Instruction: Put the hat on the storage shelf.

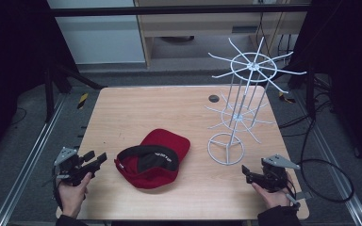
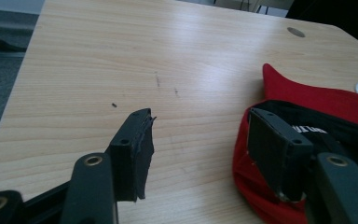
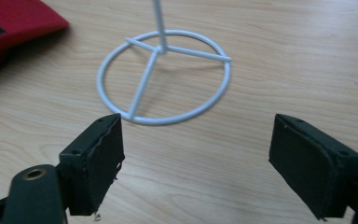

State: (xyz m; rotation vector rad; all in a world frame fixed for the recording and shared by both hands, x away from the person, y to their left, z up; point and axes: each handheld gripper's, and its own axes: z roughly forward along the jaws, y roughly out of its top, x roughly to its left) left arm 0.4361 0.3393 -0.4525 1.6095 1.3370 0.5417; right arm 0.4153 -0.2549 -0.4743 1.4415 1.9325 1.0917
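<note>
Lying upside down on the wooden table [image 1: 179, 108], the red cap [image 1: 153, 162] sits near the front edge, between the two grippers and nearer the left one. In the high view the left gripper [image 1: 100, 157] is held just beside the cap's left side, its jaws spread and pointing toward it, with nothing pinched. In the left gripper view the cap [image 2: 307, 100] lies to the right; one jaw stands in front of the cap's red rim, while the other is over bare wood, and whether that jaw touches the fabric cannot be told. The right gripper [image 1: 245, 172] is well apart from the cap, at the table's right front, jaws spread and empty. In the right gripper view its jaws face the ring base of the white wire rack [image 3: 163, 77], with the cap's brim [image 3: 14, 23] at the upper left
</note>
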